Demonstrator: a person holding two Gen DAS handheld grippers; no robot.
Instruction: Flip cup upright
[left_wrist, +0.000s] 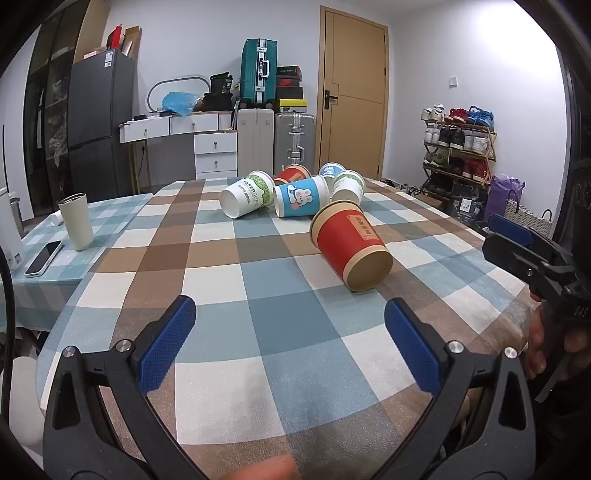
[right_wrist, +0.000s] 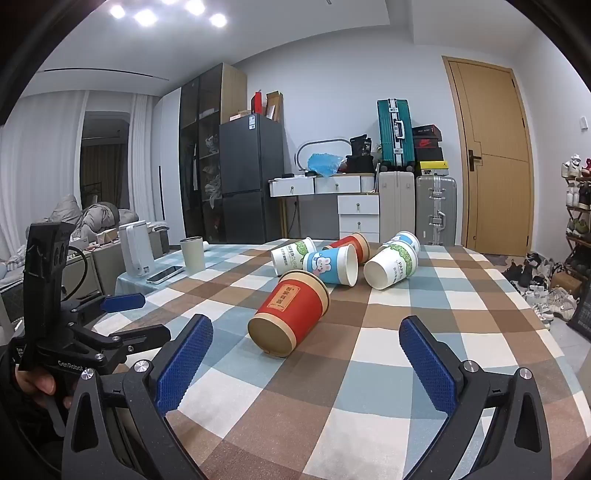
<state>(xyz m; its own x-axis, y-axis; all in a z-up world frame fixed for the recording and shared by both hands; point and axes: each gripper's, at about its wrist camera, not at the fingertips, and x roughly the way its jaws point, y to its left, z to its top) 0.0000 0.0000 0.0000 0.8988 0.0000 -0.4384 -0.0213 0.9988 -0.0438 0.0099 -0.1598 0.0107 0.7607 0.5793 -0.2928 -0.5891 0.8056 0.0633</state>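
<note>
**Both claws wide, empty; cups on their sides**

Left gripper (left_wrist: 290, 319): blue pads spread wide, nothing between them, nothing touched, checked tablecloth (left_wrist: 221, 266) showing in the gap. Right gripper (right_wrist: 306, 334): same, wide apart, holding nothing, hovering at the near table edge. In the right wrist view the left gripper sits at 9 o'clock, in a hand (right_wrist: 35, 384); in the left wrist view the right gripper sits at 3 o'clock.

Nearest red cup (left_wrist: 349, 245) lies on its side, just beyond the left claw at about 1 o'clock, not touching either pad. Long axis runs near-to-far and slightly diagonal; in the left wrist view the end facing the camera looks closed, so that is the base, low right, with the rim pointing away toward the pile. Right wrist view: same red cup (right_wrist: 291, 310) at 11 o'clock of the right claw, near end low left.

Behind it, a cluster, all tipped over: blue bunny cup (left_wrist: 301, 199), green-print white cup (left_wrist: 245, 199) with open mouth toward the left wrist camera, second white cup (left_wrist: 347, 186), second red cup (left_wrist: 291, 173), another blue cup (left_wrist: 330, 169) at the far edge. Several touch.

At 9 o'clock on the left table: upright white tumbler (left_wrist: 76, 221), phone (left_wrist: 43, 257) lying flat beside it.
</note>
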